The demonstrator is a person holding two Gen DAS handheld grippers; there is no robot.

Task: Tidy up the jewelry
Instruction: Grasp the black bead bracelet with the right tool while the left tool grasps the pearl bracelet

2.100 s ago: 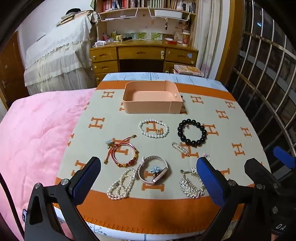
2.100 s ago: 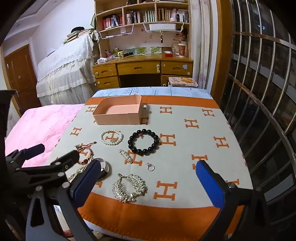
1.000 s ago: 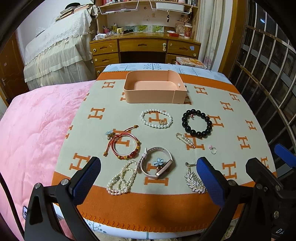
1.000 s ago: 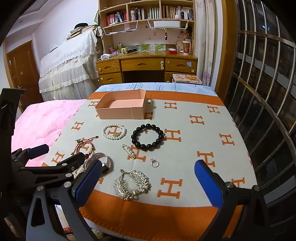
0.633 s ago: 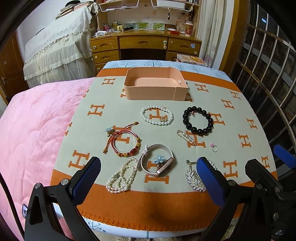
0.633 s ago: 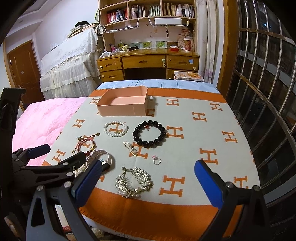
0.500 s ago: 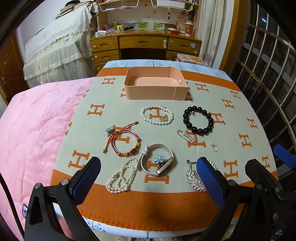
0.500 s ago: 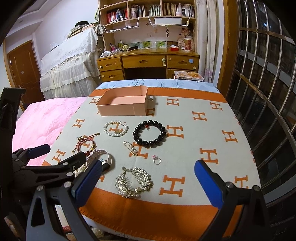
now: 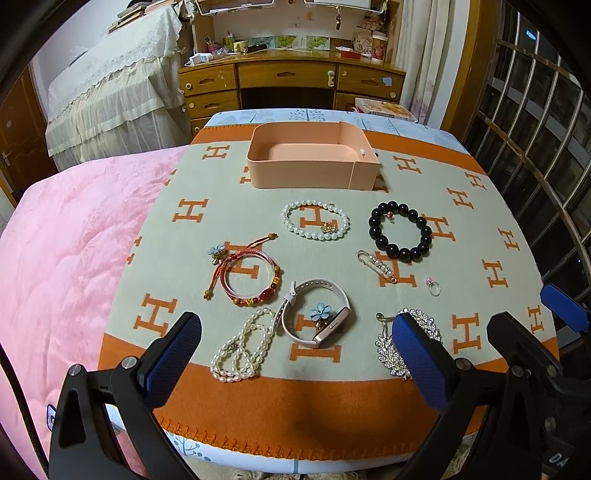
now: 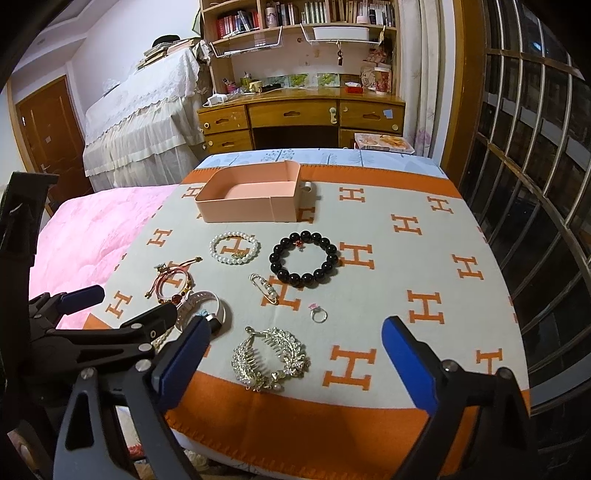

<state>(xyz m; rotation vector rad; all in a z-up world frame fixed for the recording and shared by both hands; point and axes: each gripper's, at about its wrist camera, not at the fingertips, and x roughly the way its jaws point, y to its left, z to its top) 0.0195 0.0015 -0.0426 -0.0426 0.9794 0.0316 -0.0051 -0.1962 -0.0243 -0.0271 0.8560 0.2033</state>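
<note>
Both tongs (image 9: 295, 354) (image 10: 295, 362) wide, above blanket edge (image 9: 295, 424).

Open blanket (image 10: 424, 258) right, jewelry (image 9: 317, 221) before box (image 9: 314, 173)

A wooden desk (image 10: 301, 114) under bookshelves (image 10: 303, 16) faces barred windows (image 10: 535, 155).

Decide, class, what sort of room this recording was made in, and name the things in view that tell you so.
Most likely a bedroom doubling as a study: a pink quilt covers a bed, and a wooden desk with drawers stands beneath a bookshelf.
</note>
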